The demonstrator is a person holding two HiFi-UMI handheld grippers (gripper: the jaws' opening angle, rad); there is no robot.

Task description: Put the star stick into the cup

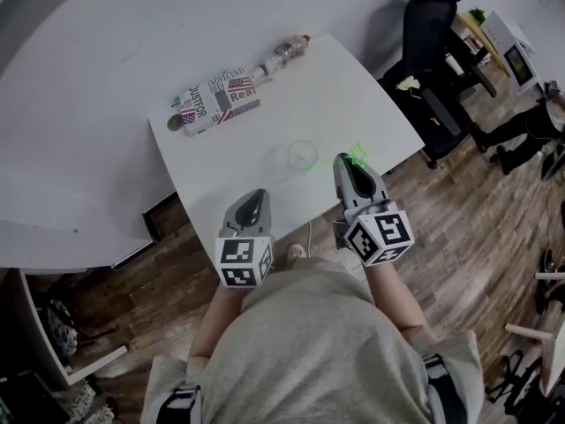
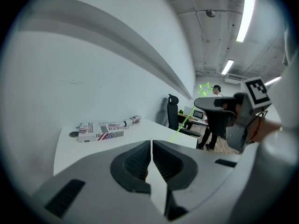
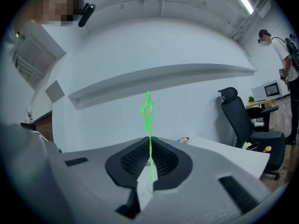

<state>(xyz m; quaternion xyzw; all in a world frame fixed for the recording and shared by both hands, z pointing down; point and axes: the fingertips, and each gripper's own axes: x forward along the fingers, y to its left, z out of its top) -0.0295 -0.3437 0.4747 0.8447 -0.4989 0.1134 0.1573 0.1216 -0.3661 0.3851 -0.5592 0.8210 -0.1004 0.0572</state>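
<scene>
A clear cup (image 1: 301,155) stands on the white table (image 1: 353,95) near its front edge. My right gripper (image 1: 347,162) is just right of the cup and is shut on the thin green star stick (image 1: 357,155). It holds the stick close to the star, and the thin tail slants toward the cup's right side. In the right gripper view the star stick (image 3: 147,110) rises from between the closed jaws of the right gripper (image 3: 149,149). My left gripper (image 1: 255,197) hovers at the front edge, left of the cup, shut and empty. The left gripper (image 2: 152,146) faces the star stick (image 2: 204,88).
A newsprint-patterned box (image 1: 215,102) lies at the table's far left, with a dark round lid (image 1: 174,124) beside it and a small bottle (image 1: 287,53) behind. A black office chair (image 1: 433,34) stands right of the table, on wooden floor. A person (image 3: 282,45) stands in the background.
</scene>
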